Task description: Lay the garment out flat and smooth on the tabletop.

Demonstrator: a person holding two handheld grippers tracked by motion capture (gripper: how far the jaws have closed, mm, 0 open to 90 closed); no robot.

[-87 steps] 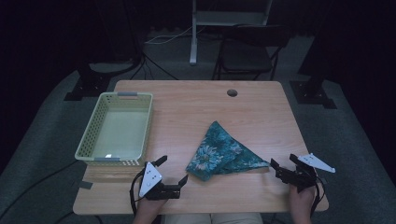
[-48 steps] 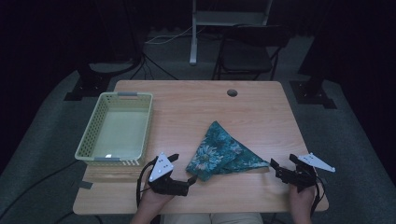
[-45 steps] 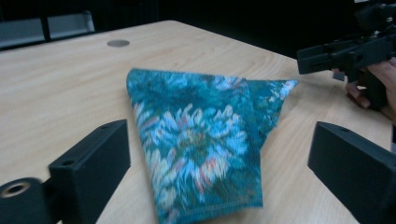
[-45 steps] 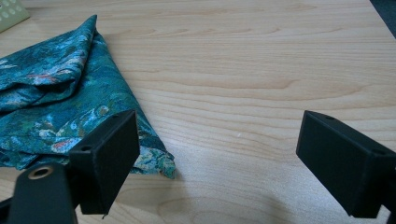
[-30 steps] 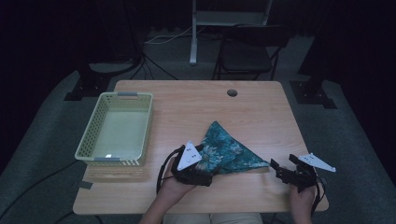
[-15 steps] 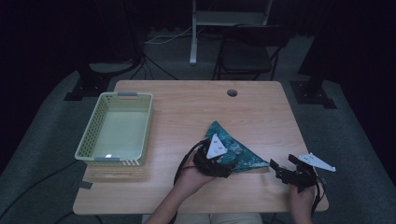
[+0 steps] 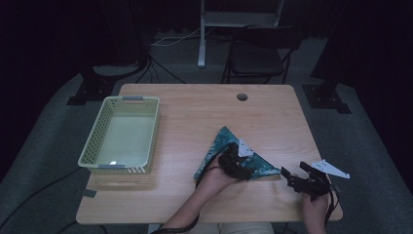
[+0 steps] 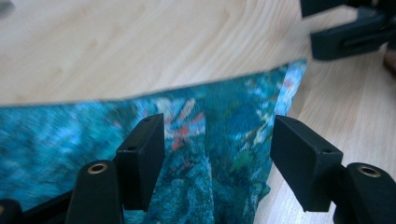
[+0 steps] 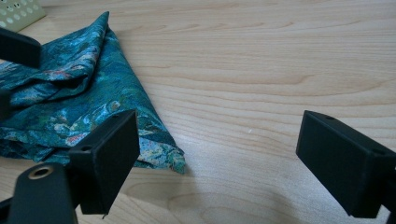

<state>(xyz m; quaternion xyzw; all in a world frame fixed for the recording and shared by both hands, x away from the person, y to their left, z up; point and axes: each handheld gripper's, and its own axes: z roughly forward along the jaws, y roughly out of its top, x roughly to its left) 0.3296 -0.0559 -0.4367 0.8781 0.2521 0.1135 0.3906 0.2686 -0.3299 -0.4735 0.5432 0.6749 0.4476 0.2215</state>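
The folded teal floral cloth (image 7: 229,156) lies on the wooden table (image 7: 204,117), right of centre and toward the person's edge. The left gripper (image 8: 215,149) hangs directly over it, jaws spread apart, with patterned fabric between and beneath them; whether the jaws touch the fabric cannot be told. The left gripper view alone shows a raised crease running between the jaws, and the cloth's corner just beyond the right-hand jaw. From the high view this gripper (image 7: 243,163) covers the cloth's near right part, so the crease is hidden there.

The right gripper (image 9: 219,154) is released, jaws wide, holding nothing, over bare wood. Its view shows the cloth's (image 9: 74,98) pointed corner lying just beside its left-hand jaw, layered edges visible. From above, the right gripper (image 7: 299,178) sits near the table's near right corner, close beside the cloth's tip.

The pale green basket (image 7: 100,146) stands well apart to the left gripper's left; nothing can be seen in it. Open tabletop lies ahead of both grippers.
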